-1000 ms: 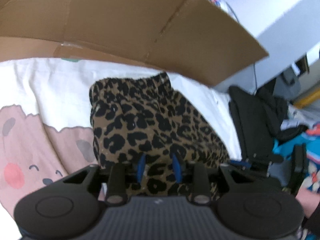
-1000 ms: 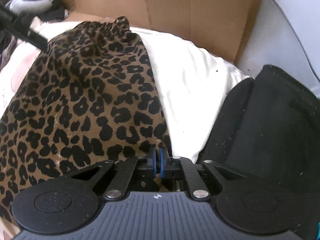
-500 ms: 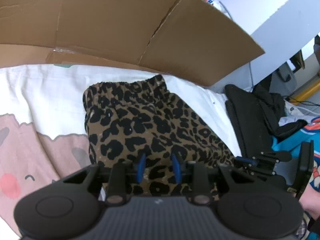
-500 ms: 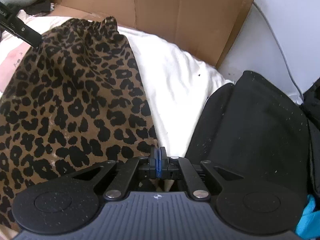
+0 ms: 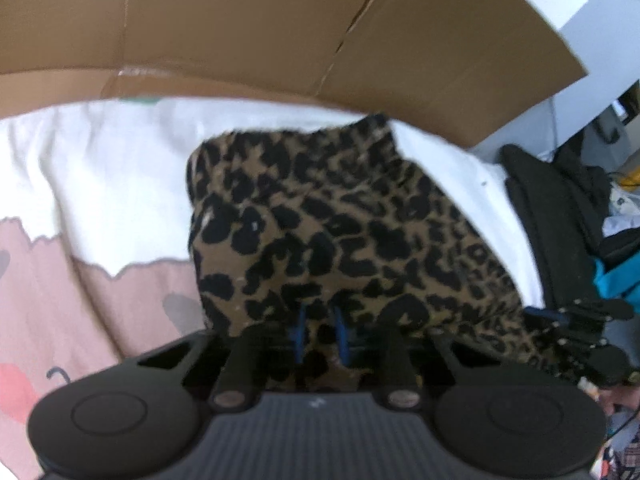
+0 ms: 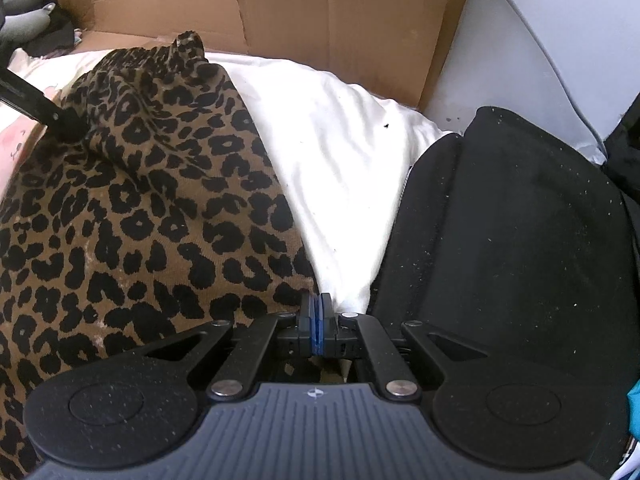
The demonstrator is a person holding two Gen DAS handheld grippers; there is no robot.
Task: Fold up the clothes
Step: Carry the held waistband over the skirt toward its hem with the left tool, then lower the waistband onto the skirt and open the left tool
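Observation:
A leopard-print garment [image 5: 340, 220] lies on white bedding [image 5: 120, 184], its gathered waistband toward the cardboard. My left gripper [image 5: 320, 332] is low at the garment's near edge. Its blue pads [image 5: 300, 332] stand close together with leopard cloth pinched between them. In the right wrist view the garment [image 6: 140, 220] fills the left half. One left finger [image 6: 60, 120] presses into its far left side. My right gripper [image 6: 316, 320] is shut, pads together on the garment's near right corner. It also shows in the left wrist view, where the right gripper [image 5: 538, 316] sits at the cloth's right edge.
A brown cardboard box wall [image 5: 280, 32] stands right behind the bedding. The sheet has a pink cartoon print [image 5: 60, 300] on the left. A black garment [image 6: 520, 240] lies to the right of the white sheet, with teal cloth [image 5: 616, 284] and clutter beyond.
The left gripper's pads have drawn closer together on the leopard cloth. Both views sit a little closer to the garment. The right gripper stays shut on its corner.

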